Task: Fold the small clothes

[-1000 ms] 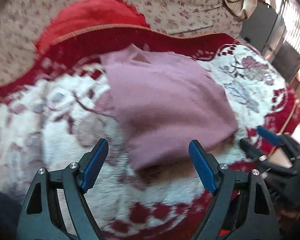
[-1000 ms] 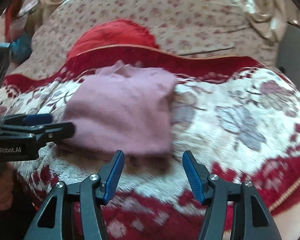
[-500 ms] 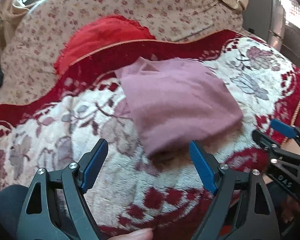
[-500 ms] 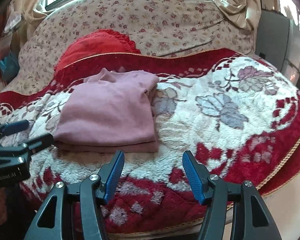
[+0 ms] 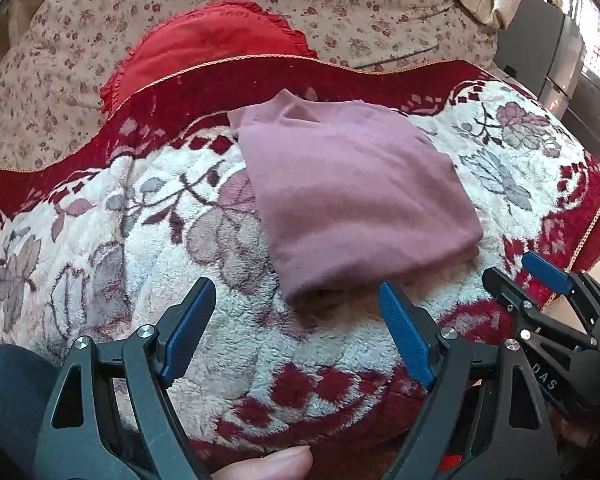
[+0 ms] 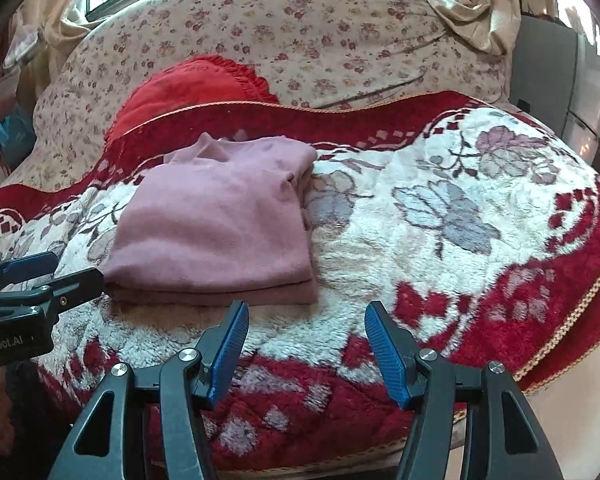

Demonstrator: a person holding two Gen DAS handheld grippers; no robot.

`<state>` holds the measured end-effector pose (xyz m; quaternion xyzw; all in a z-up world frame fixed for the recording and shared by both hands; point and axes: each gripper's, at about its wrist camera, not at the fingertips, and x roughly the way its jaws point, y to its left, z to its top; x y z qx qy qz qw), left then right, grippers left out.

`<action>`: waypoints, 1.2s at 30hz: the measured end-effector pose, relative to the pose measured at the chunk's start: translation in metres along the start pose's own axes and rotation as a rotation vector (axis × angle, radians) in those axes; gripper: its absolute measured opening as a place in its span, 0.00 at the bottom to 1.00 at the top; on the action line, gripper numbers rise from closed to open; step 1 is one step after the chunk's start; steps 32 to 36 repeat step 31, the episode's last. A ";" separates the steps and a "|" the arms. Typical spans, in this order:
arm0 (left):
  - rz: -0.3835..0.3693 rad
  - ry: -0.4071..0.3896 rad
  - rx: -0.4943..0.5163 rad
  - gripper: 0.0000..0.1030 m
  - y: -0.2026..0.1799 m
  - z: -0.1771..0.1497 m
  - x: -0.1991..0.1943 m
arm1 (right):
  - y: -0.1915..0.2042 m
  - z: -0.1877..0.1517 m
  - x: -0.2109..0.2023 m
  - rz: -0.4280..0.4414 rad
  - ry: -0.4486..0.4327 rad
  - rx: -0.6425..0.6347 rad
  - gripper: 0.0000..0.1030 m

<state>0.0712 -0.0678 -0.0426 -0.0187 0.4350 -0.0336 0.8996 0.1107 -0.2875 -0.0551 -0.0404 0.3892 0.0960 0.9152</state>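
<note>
A mauve garment (image 5: 352,192) (image 6: 220,224) lies folded into a flat rectangle on the plush blanket, its layered edge toward me. My left gripper (image 5: 296,312) hangs open just short of the garment's near edge, nothing between its blue pads. My right gripper (image 6: 304,332) is open too, a little in front of the garment's near right corner and apart from it. Each gripper shows in the other's view: the right one (image 5: 540,280) at the right edge, the left one (image 6: 48,276) at the left edge.
A red-and-white floral blanket (image 6: 440,240) covers the bed. Behind it lie a red frilled cushion (image 5: 204,44) and a floral quilt (image 6: 320,32). Grey cabinets (image 5: 540,44) stand at the far right. A thumb tip (image 5: 268,464) shows at the bottom.
Both grippers have drawn back from the folded garment, so it looks smaller and further off, with more blanket showing in front. The garment itself lies still.
</note>
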 end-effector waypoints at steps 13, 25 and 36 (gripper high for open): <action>-0.020 0.026 -0.011 0.81 0.006 -0.001 0.009 | 0.010 0.004 0.006 0.012 -0.003 -0.023 0.57; -0.014 0.050 -0.011 0.81 0.008 -0.005 0.016 | 0.013 0.004 0.001 0.019 -0.016 -0.018 0.58; -0.037 0.043 -0.012 0.81 0.008 -0.006 0.016 | 0.011 0.002 0.001 0.018 -0.012 -0.015 0.58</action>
